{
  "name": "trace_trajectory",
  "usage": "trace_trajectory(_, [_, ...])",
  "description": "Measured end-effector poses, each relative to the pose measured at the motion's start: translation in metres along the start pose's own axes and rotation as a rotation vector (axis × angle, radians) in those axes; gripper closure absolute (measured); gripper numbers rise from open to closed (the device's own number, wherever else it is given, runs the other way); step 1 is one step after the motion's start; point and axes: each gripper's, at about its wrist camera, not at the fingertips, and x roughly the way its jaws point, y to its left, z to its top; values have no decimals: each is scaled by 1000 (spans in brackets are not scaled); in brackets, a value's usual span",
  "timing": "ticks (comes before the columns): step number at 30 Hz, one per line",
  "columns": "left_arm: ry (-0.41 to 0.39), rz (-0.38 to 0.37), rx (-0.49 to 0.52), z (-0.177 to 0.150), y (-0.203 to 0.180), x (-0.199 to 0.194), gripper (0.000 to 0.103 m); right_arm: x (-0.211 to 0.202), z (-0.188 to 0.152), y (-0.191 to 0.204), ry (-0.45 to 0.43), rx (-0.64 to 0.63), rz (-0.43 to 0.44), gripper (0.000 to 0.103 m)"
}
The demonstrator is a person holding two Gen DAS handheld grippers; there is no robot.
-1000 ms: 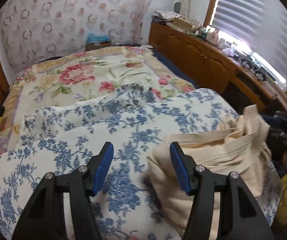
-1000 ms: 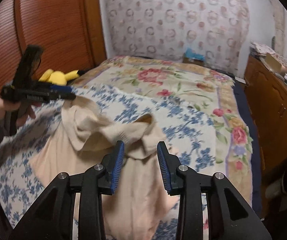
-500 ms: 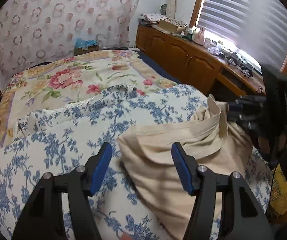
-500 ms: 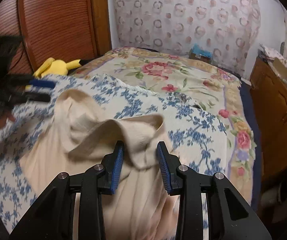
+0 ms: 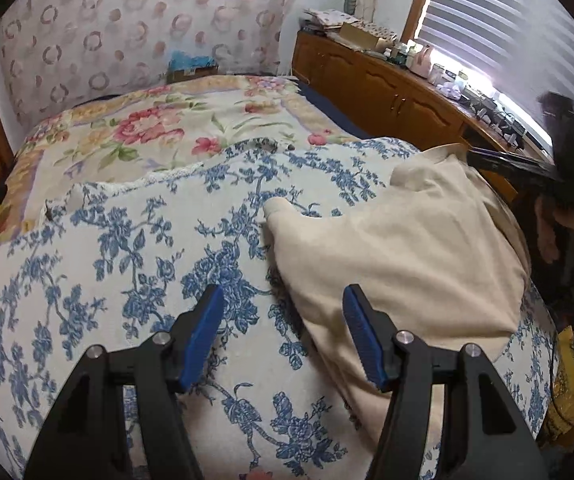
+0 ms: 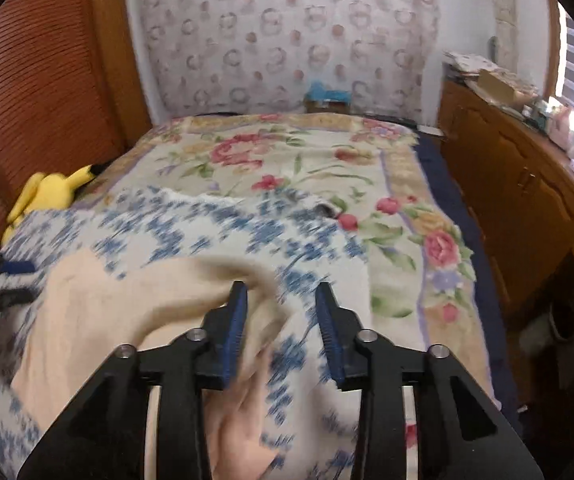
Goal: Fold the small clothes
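We saw one cream garment (image 5: 399, 256) lying on the blue-flowered cover (image 5: 135, 264), toward that cover's right side in the left wrist view. It was plain, soft and unpatterned, spread mostly flat with a few shallow creases. A rounded corner of it pointed toward the middle of the cover, and its far end rose in a small raised fold at the cover's edge. In the right wrist view the same garment (image 6: 127, 312) was blurred, its upper edge curled into a loose roll on the cover.
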Motion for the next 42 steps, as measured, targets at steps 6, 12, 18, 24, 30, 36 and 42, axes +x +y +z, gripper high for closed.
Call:
trace_trajectory(6, [25, -21, -37, -7, -2, 14, 42, -9, -22, 19, 52, -26, 85, 46])
trace_trajectory(12, [32, -54, -50, -10, -6, 21, 42, 11, -38, 19, 122, 1, 104, 46])
trace_trajectory(18, [36, -44, -32, -10, -15, 27, 42, 25, -43, 16, 155, 53, 175, 46])
trace_trajectory(24, [26, -42, -13, -9, -21, 30, 43, 29, -48, 24, 174, 35, 211, 54])
trace_trajectory(30, [24, -92, 0, -12, -29, 29, 92, 27, -51, 34, 168, -4, 249, 85])
trace_trajectory(36, [-77, -155, -4, -11, -34, -17, 98, -13, -32, 57, 44, -68, 247, 90])
trace_trajectory(42, [-223, -153, -24, -19, -15, -99, 99, -45, 10, 102, -56, -162, 281, 90])
